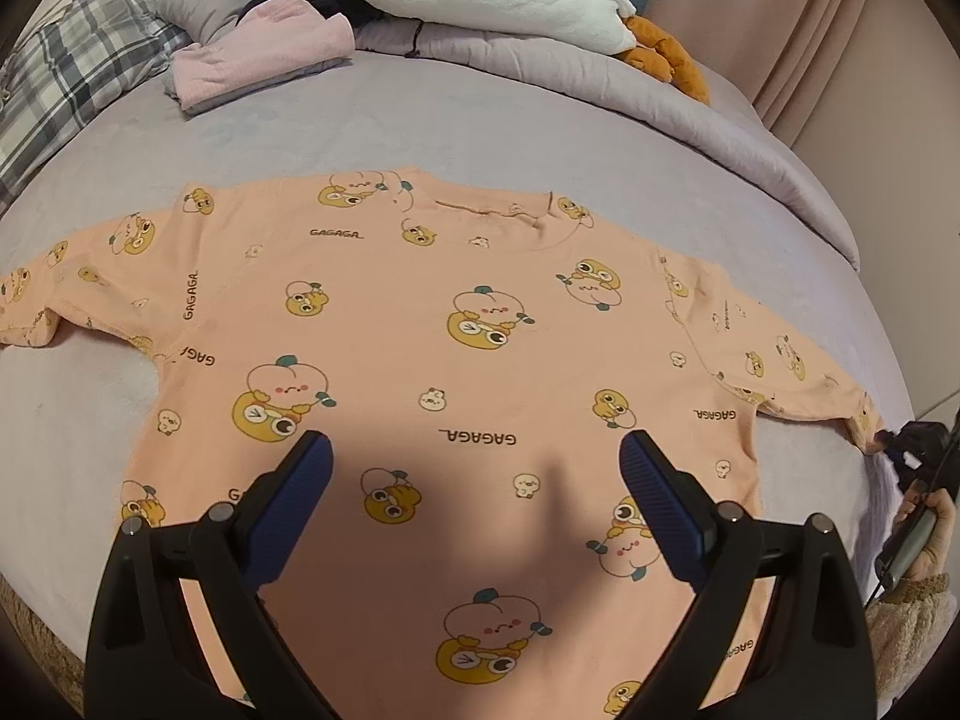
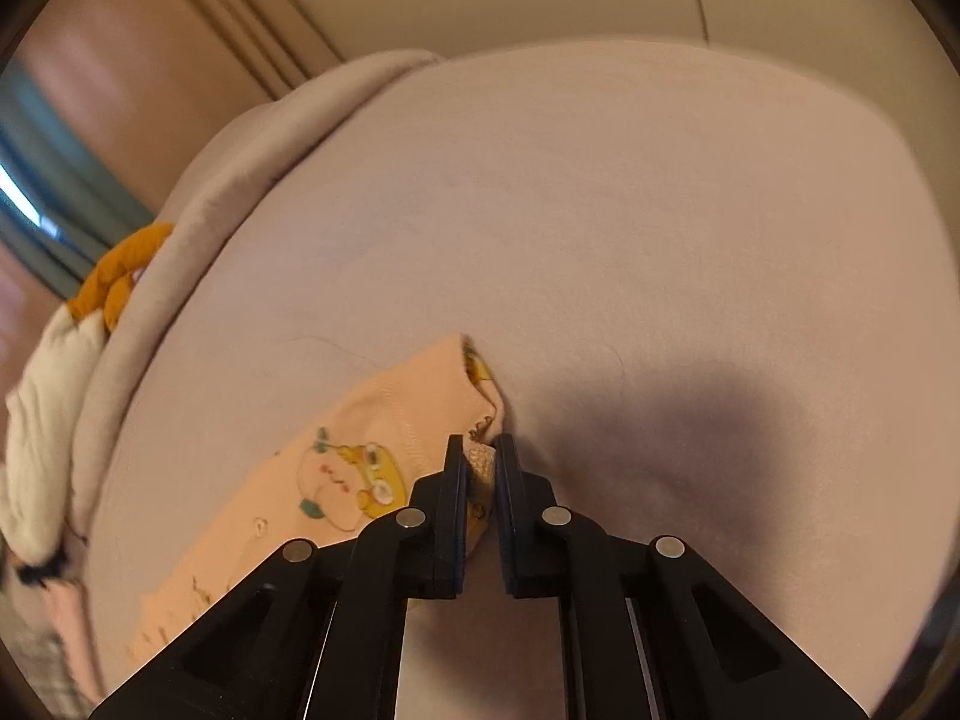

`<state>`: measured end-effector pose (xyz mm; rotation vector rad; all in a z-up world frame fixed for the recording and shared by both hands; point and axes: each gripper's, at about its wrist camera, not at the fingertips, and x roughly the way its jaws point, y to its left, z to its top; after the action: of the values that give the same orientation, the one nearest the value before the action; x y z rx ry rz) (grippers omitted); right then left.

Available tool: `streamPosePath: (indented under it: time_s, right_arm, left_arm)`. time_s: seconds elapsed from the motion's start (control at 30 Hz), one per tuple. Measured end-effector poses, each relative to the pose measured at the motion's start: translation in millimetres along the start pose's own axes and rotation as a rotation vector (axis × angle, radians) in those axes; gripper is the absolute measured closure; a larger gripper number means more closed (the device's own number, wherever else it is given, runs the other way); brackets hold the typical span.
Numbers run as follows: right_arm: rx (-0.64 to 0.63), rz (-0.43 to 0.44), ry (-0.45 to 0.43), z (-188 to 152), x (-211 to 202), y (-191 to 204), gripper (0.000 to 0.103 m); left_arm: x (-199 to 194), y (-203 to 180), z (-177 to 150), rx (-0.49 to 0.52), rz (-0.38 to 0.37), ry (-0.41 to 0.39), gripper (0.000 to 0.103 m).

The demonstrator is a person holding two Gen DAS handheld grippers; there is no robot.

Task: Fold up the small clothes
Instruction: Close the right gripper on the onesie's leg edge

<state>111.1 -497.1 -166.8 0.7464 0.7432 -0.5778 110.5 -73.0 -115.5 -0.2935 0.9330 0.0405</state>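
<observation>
Your right gripper (image 2: 480,450) has its jaws nearly together with the cuff of the sleeve (image 2: 480,396) pinched between them, low in the centre of the right wrist view; the fabric bunches up just beyond the tips, which suggests a firm hold on the very end, the best place to carry the sleeve across. Your left gripper (image 1: 474,456) stands wide open over the lower middle of the shirt (image 1: 480,312), its blue fingers (image 1: 306,480) well apart with nothing between them, probably waiting to pin the body or take the other sleeve. The shirt, peach with cartoon prints, lies flat and spread on the bed (image 1: 420,120), collar toward the top of the left wrist view, both sleeves stretched out to the left and right edges, so it looks ready for a first fold inward. At the upper left of that view a folded pink garment (image 1: 264,60) sits near a checked pillow (image 1: 78,60), likely finished work kept clear of your folding space
</observation>
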Motion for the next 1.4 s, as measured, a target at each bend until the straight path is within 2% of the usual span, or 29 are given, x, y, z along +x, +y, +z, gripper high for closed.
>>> streamPosePath:
  time_s: [0.07, 0.17, 0.33, 0.5, 0.6, 0.73, 0.9, 0.97, 1.2, 1.3, 1.33, 1.4]
  right_arm:
    - [-0.067, 0.055, -0.034, -1.3, -16.1, 18.0, 0.093]
    - [-0.189, 0.193, -0.071, -8.1, -39.5, 63.5, 0.093]
    - [-0.420, 0.340, -0.069, -36.1, -57.9, 142.2, 0.093]
    - [-0.587, 0.516, 0.033, -81.0, -65.1, 198.1, 0.093]
    - [-0.688, 0.571, 0.101, -114.3, -66.3, 225.0, 0.093]
    - [-0.792, 0.595, 0.181, -160.5, -79.8, 226.0, 0.093]
    - [-0.883, 0.581, 0.285, -199.8, -69.1, 232.4, 0.093]
    - [-0.907, 0.570, 0.325, -210.9, -67.4, 222.2, 0.093]
    - [-0.993, 0.476, 0.432, -233.4, -40.9, 230.8, 0.093]
    - [-0.997, 0.478, 0.436, -230.6, -42.6, 230.0, 0.093]
    - [-0.995, 0.478, 0.440, -228.1, -45.1, 229.6, 0.091]
    - [-0.986, 0.489, 0.440, -221.2, -52.4, 226.7, 0.079]
  left_arm:
    - [-0.9, 2.6, 0.5, -0.008, 0.001, -0.005, 0.007]
    - [-3.5, 7.4, 0.5, -0.019, 0.008, -0.011, 0.007]
    - [-11.3, 16.6, -0.5, -0.040, 0.018, -0.026, 0.007]
    - [-21.2, 28.3, -0.9, -0.070, 0.023, -0.048, 0.007]
    - [-24.5, 34.3, -0.3, -0.087, 0.031, -0.055, 0.007]
    - [-28.9, 40.3, -1.4, -0.096, 0.028, -0.062, 0.007]
    - [-30.4, 45.4, -2.9, -0.106, 0.029, -0.057, 0.007]
    - [-30.5, 44.8, -3.3, -0.104, 0.026, -0.056, 0.007]
    - [-29.9, 44.6, -2.8, -0.100, 0.026, -0.055, 0.007]
    - [-29.5, 44.2, -2.1, -0.097, 0.030, -0.053, 0.007]
    - [-29.3, 43.6, -1.7, -0.098, 0.030, -0.053, 0.007]
    - [-30.1, 41.9, -0.3, -0.096, 0.022, -0.056, 0.007]
